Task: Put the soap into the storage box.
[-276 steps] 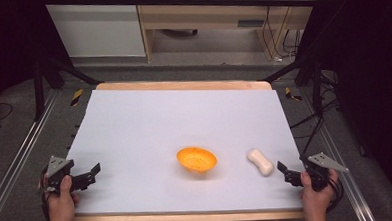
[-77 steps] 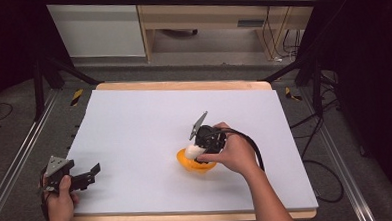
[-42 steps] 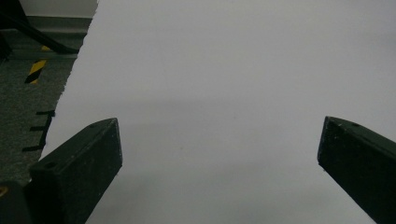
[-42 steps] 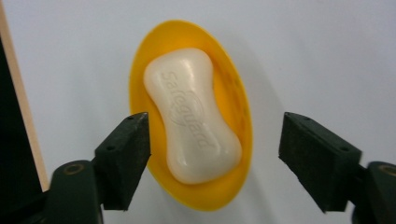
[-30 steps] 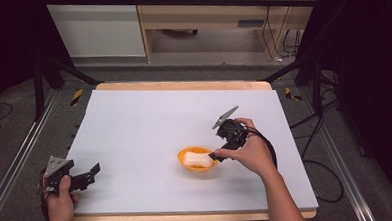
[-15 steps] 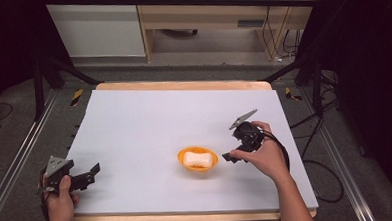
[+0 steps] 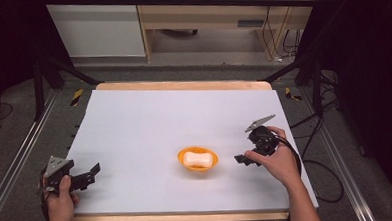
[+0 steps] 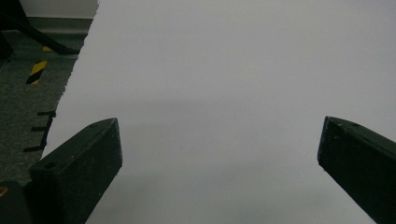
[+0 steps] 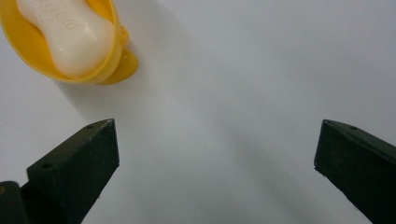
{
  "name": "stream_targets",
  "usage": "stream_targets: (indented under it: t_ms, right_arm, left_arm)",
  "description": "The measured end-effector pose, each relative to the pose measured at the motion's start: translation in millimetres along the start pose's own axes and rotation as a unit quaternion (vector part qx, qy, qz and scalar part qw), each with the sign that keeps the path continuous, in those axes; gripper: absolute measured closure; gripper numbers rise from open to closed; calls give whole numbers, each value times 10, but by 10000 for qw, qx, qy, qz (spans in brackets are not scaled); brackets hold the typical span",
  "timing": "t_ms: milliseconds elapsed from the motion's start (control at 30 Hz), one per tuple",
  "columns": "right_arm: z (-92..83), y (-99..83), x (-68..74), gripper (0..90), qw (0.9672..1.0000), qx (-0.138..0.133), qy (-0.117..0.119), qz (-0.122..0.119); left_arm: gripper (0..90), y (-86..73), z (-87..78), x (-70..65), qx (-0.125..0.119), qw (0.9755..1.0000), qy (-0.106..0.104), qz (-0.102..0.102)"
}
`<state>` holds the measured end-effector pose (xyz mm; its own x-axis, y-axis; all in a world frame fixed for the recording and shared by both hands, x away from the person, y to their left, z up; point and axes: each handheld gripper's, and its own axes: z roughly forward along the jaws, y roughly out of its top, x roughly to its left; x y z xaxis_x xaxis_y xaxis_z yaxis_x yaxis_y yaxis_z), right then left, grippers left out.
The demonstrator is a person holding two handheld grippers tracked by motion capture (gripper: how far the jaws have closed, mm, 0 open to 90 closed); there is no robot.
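- Right gripper (image 7: 242, 158) hovers low over the white table (image 7: 149, 122), to the right of the orange bowl (image 7: 197, 159) and clearly apart from it. Its own view shows the two black jaws spread wide, with only bare table surface between them, so it holds nothing.
- Left gripper (image 7: 89, 174) rests near the front-left corner of the table, well apart from the bowl. Its jaws are also spread wide in its own view, with nothing between them.
- White soap bar (image 7: 196, 159) lies inside the orange bowl, a little in front of the middle of the table. In the right gripper view the bar (image 9: 70, 35) fills most of the bowl (image 9: 109, 56), lying flat, with some pressed letters on its top that I cannot read.
- My judgement of the step: the work seems to be placing the soap in the bowl, and this part looks done, because the bar sits fully inside and no gripper touches it. What is in hand now appears to be the clearing away of the right gripper from the bowl.
- Next move, as I judge it: bring the right gripper toward the front-right part of the table, with jaws kept clear of the bowl's rim, because the bowl looks light and a small push could slide it or tip the bar out.
- No further grasp seems needed, unless the bowl itself must be moved.
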<state>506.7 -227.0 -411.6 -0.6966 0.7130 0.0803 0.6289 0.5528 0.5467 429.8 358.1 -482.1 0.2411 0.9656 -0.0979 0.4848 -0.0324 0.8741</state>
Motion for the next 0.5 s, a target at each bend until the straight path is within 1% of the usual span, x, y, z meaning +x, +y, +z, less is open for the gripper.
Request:
stream_targets:
  t_ms: [33, 100, 167, 233, 333, 367, 400, 433, 500]
  right_arm:
    - [2, -20, -13, 6, 10000, -18, -26, -8]
    - [-7, -66, -33, 6, 9999, -29, -31, 121]
    - [-19, -114, -63, 6, 9999, -82, -37, 144]
    - [-37, -181, -89, 6, 9996, -132, -44, 241]
    - [-51, -290, -146, 6, 9994, -170, -80, 296]
    - [-51, -362, -179, 6, 9992, -190, -133, 328]
    - [-60, -398, -195, 6, 9992, -198, -119, 341]
    - [-60, -398, -195, 6, 9992, -198, -119, 341]
    - [-69, -467, -227, 6, 9989, -253, -138, 367]
  left_arm:
    - [0, 0, 1, -1, -11, 10000, 4, 3]
    - [0, -1, -1, -3, -5, 10000, 7, -8]
    - [0, 0, 0, -1, 2, 10000, 10, 2]
    - [0, 0, 0, -2, 3, 10000, 7, 3]
    - [0, -1, 0, -3, -19, 10000, 6, -4]
    - [0, -1, 0, -4, -19, 10000, 7, -1]
    - [0, -1, 0, -3, -21, 10000, 10, 8]
    - [0, -1, 0, -3, -21, 10000, 10, 8]
    - [0, -1, 1, -6, -12, 10000, 17, 10]
